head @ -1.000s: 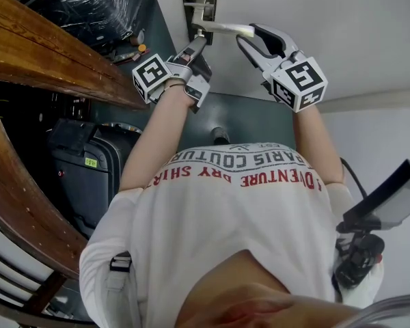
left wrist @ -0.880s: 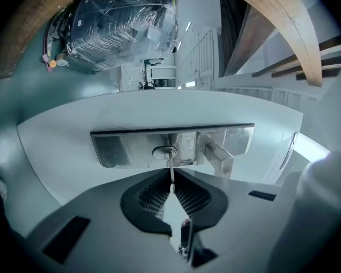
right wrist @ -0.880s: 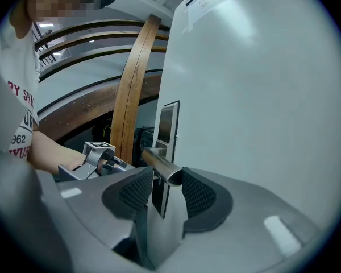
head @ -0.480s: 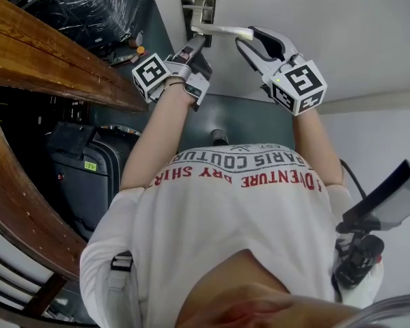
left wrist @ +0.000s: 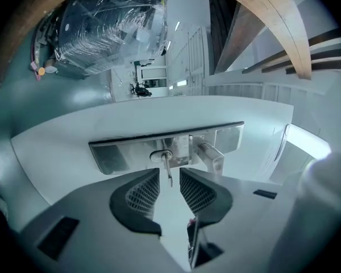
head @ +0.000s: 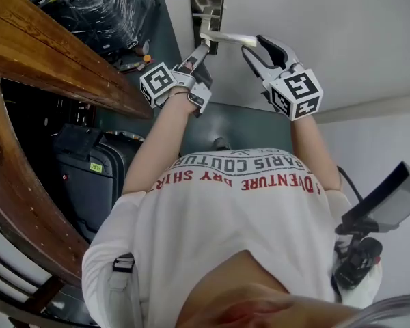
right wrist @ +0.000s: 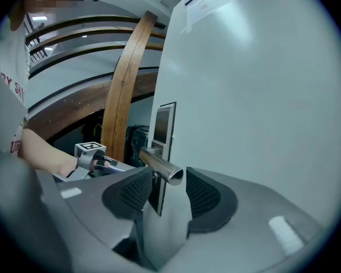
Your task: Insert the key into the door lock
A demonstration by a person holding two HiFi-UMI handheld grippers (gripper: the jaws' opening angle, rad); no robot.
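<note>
The key (left wrist: 167, 169) is shown seated in the door lock (left wrist: 161, 156), flanked by the spread left gripper (left wrist: 169, 176). The handle (right wrist: 162, 166) is straddled by the spread right gripper (right wrist: 169, 183). Insertion is judged complete, and a straight withdrawal is called for.

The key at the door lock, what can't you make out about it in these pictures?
Left gripper view: the thin silver key shows edge-on and tiny, so its depth in the round lock cylinder is unclear.
Head view: the left gripper hides the key.
Right gripper view: the silver lever handle and the right gripper hide the key.
</note>
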